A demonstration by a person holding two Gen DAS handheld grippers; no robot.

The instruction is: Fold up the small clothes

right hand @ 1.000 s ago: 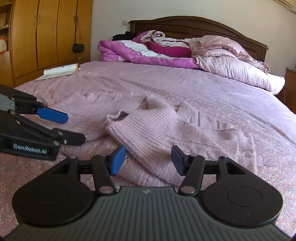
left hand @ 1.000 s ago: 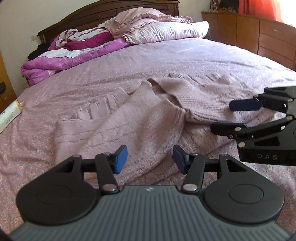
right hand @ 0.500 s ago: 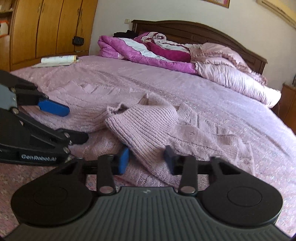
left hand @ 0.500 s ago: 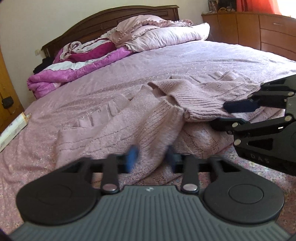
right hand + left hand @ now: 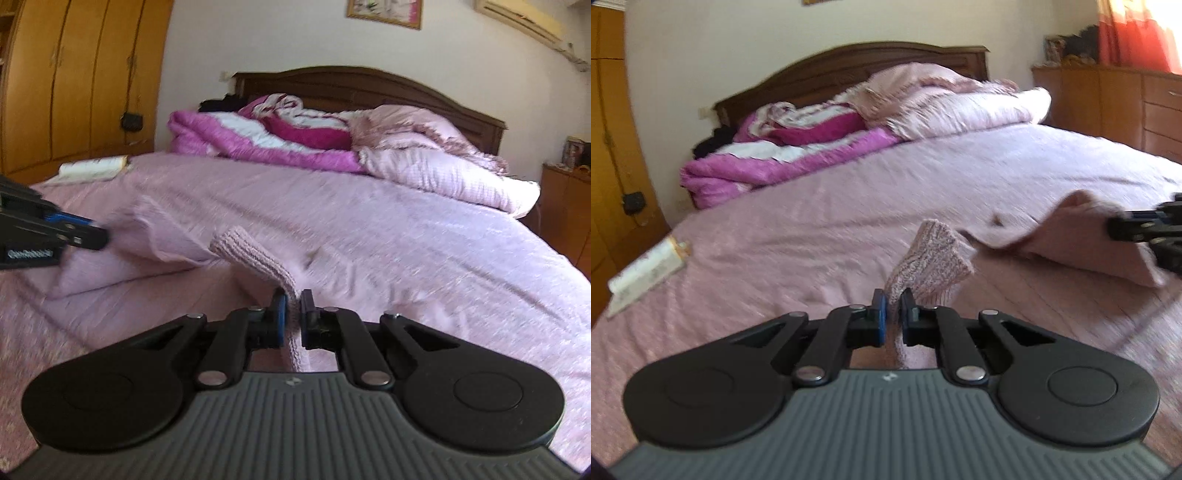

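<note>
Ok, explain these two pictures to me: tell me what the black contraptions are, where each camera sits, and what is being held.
Each black contraption is a hand-held two-finger gripper that a person carries, one in each hand. A camera on each looks forward along its fingers. The left wrist view shows the left gripper shut on a pink knitted sweater. The right wrist view shows the right gripper shut on the same garment. Each gripper also shows at the edge of the other's picture. The sweater hangs between them over a bed with a pink cover; a folded magenta quilt lies near the headboard.
</note>
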